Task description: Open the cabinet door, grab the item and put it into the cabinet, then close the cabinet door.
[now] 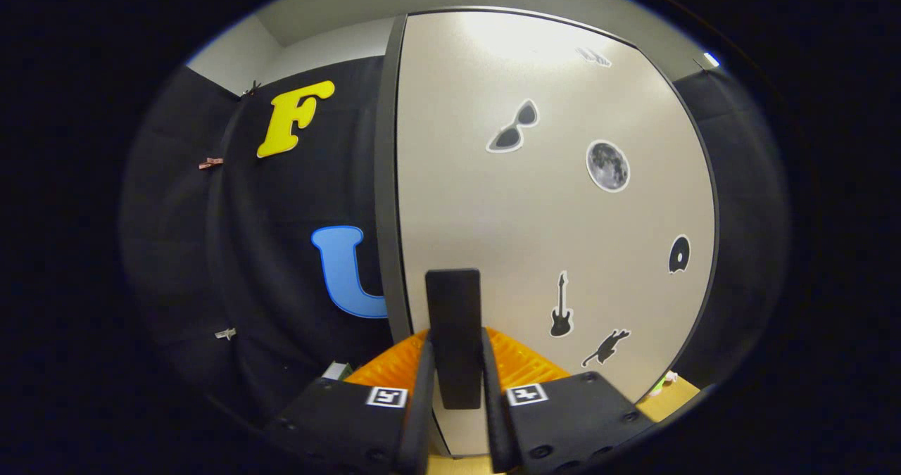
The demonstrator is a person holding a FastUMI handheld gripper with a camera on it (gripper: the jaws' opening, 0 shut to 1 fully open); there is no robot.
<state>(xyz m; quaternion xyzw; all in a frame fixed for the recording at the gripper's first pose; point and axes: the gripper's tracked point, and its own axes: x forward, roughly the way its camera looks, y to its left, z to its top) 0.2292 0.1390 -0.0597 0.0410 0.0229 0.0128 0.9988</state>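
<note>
The cabinet door (535, 222) is a pale panel with dark trim and several stickers, and it stands close in front of me. Its dark left edge (386, 179) shows as a thick strip. A black upright handle (453, 299) sticks out from the door's lower part. My gripper (456, 336) holds that handle, with one finger pressed on each side of it. Whether the door stands shut or slightly ajar cannot be told. A small white and green object (336, 371) peeks out low on the left, beside the left finger.
The black cloth wall (281, 250) with small clips hangs left of the door. A strip of wooden tabletop (677, 395) shows low to the right of the door, with a small greenish thing (658, 385) at its edge.
</note>
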